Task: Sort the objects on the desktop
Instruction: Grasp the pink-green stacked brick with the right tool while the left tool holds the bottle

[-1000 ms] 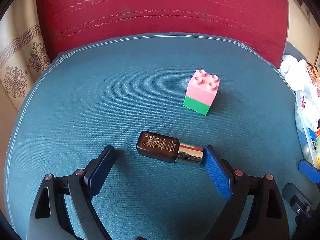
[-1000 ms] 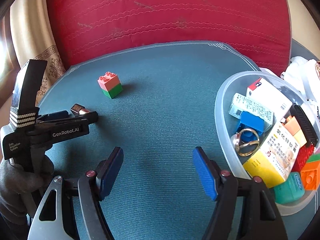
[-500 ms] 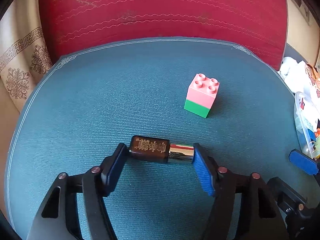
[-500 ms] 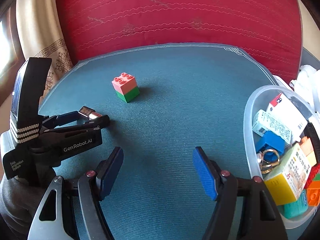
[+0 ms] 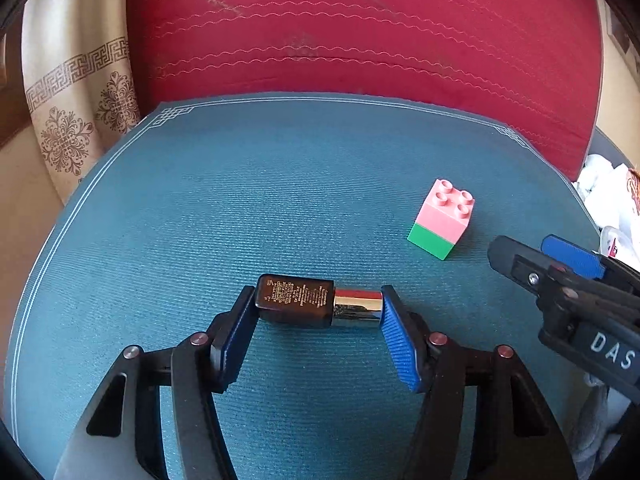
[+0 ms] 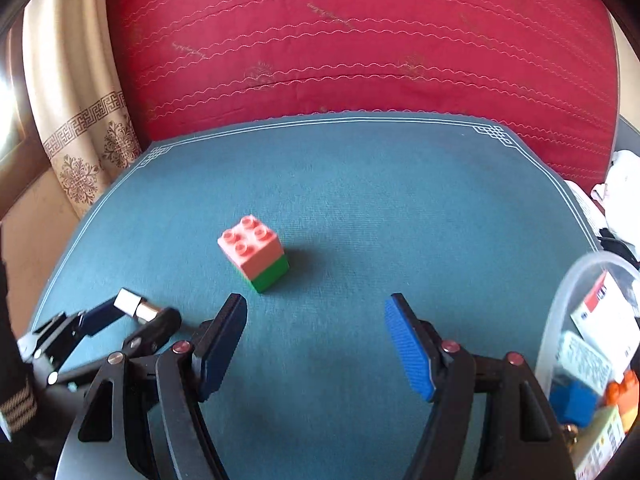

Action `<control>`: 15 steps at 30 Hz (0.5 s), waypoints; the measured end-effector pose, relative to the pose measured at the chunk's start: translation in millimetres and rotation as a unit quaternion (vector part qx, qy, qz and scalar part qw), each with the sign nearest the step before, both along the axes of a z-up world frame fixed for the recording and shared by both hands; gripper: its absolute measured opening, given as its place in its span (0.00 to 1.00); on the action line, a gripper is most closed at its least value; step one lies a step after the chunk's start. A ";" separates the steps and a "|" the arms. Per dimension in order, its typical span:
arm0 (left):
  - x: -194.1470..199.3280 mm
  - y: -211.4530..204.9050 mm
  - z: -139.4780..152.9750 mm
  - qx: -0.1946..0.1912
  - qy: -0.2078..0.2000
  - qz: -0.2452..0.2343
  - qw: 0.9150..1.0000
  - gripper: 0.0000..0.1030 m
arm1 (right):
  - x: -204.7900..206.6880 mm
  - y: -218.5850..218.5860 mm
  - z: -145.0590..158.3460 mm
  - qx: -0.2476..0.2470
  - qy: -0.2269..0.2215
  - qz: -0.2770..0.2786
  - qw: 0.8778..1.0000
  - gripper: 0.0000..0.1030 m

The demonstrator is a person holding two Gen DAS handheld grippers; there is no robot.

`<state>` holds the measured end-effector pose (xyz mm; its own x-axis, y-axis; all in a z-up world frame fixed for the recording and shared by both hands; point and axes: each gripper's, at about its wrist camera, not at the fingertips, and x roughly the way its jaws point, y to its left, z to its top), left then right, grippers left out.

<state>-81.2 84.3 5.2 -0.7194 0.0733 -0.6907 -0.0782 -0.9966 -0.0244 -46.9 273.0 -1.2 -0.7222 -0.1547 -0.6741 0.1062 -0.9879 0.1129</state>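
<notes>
Small bottle [image 5: 316, 301] lengthwise between left claw [image 5: 318, 322] pads

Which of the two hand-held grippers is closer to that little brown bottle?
Left. The left hand-held gripper is shut on the bottle, pads on both ends. The right hand-held gripper is open off to the side, facing the pink-green block.

left gripper [image 5: 318, 312] clamping small dark bottle [image 5: 316, 301], apparently flat on teal mat [image 5: 280, 192]

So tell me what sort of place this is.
Probably a home living room, not a lab: a teal mat lies on a surface before a quilted red cushion, a patterned beige curtain hangs at the left, and a clear bin holds household odds and ends.
</notes>
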 end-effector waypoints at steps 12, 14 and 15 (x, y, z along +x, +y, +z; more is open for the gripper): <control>1.9 -17.7 8.1 -0.015 0.019 0.051 0.998 0.62 | -40.7 -20.3 -6.4 -0.004 -0.013 0.041 0.999 0.72; 2.2 -18.4 7.5 -0.015 0.019 0.051 0.998 0.62 | -44.7 -23.0 -9.2 -0.002 -0.016 0.045 0.999 0.70; 3.1 -18.1 7.6 -0.015 0.019 0.051 0.998 0.62 | -47.0 -24.7 -10.5 -0.002 -0.018 0.047 0.999 0.69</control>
<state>-78.1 66.2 12.8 -0.7480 -0.0219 -0.6633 0.0228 -0.9997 0.0073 -93.9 248.3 -11.7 -0.6795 -0.2229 -0.6990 0.1939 -0.9734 0.1219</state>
